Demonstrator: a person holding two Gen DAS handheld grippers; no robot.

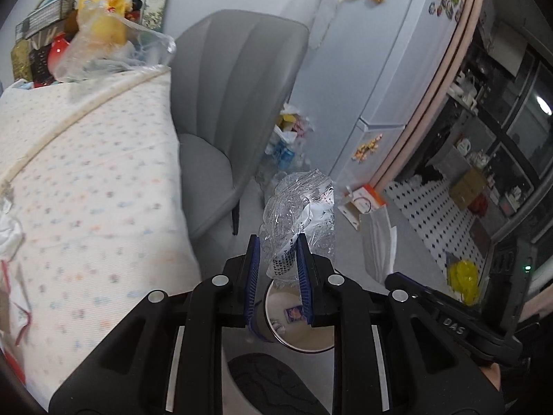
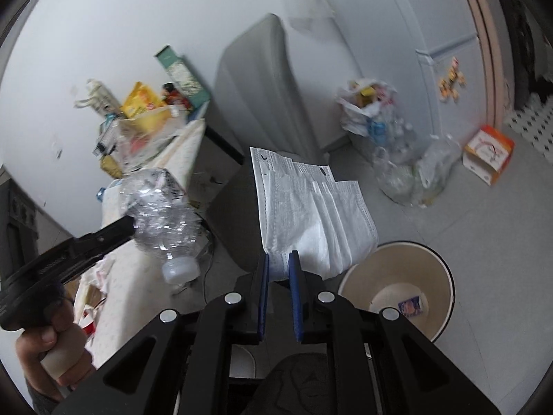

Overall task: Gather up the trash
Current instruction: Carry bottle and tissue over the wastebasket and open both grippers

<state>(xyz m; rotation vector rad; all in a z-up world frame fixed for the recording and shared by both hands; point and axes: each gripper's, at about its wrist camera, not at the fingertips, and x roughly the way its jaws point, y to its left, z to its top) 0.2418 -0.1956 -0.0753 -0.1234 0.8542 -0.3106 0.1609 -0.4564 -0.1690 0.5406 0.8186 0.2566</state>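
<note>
Left gripper point(image 1: 278, 259) clamped on crushed plastic bottle point(image 1: 300, 207); right gripper point(image 2: 278, 269) pinching face mask point(image 2: 311, 207); both poised over bin point(image 2: 446, 269) for dropping.

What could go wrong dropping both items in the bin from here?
1. The left claw pinches the crushed bottle by thin, crinkled plastic; it could slip out early.
2. The masks in the right claw hang left of the bin and could flutter onto the floor.
3. Both claws converging on one bin might collide.
</note>
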